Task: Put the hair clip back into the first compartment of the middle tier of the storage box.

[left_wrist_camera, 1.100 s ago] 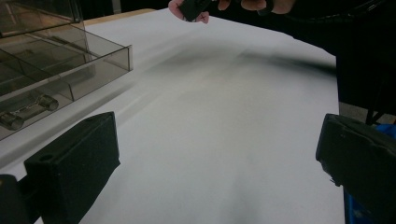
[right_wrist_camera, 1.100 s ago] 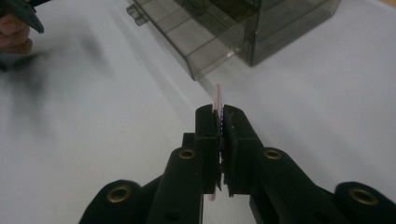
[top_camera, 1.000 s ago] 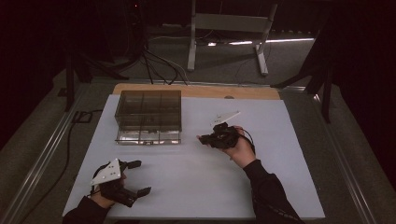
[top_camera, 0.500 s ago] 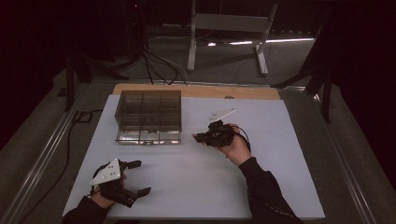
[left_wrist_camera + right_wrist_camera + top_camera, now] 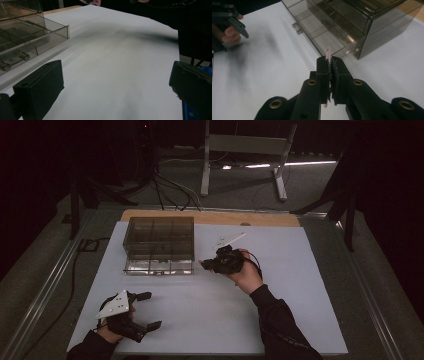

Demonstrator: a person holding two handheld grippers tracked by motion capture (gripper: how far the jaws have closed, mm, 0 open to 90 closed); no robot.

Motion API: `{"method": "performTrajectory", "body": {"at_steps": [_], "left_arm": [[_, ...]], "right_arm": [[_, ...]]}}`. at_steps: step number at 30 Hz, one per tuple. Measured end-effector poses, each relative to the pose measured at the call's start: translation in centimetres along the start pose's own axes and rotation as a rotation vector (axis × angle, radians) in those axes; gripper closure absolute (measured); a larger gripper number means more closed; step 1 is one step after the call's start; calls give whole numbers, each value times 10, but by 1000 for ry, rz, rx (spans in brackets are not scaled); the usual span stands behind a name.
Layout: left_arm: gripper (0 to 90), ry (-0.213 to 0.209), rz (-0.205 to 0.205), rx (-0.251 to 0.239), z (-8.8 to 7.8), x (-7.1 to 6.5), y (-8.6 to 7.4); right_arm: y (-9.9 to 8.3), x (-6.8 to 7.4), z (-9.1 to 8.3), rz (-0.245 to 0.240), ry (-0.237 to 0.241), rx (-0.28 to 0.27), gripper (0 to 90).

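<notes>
Right gripper view: a thin pink card [image 5: 328, 53] stood on edge, pinched between the jaws of the right gripper [image 5: 329, 65], with a sliver poking above the pads; what sort of card it was I could not make out.
Card's place: held above the white table [image 5: 280, 285], just short of the clear drawer box [image 5: 159, 245], not touching it.
Progress: the card was picked up and carried near the box; judging from that, putting it into a compartment was left to do.
Drawer: its open bottom drawer [image 5: 324, 32] faced the card, so nothing seemed to block the way.
Left gripper [image 5: 145, 311]: jaws spread and empty, low at the table's near edge, well apart from the box.
</notes>
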State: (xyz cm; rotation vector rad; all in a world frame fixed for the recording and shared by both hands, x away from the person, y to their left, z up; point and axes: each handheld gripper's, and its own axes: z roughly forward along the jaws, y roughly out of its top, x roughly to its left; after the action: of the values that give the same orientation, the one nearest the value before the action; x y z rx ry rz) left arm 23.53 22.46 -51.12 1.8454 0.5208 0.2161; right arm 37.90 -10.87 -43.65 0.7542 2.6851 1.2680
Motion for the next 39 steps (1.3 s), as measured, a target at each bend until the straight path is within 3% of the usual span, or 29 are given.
{"method": "performTrajectory", "body": {"at_steps": [23,39], "left_arm": [[4,-5,-2,2,1,0,0],[4,-5,4,5,1,-1,0]], "right_arm": [[29,11,20,-34,30,-6,852],[53,27,56,-55,76,-5,852]]}}
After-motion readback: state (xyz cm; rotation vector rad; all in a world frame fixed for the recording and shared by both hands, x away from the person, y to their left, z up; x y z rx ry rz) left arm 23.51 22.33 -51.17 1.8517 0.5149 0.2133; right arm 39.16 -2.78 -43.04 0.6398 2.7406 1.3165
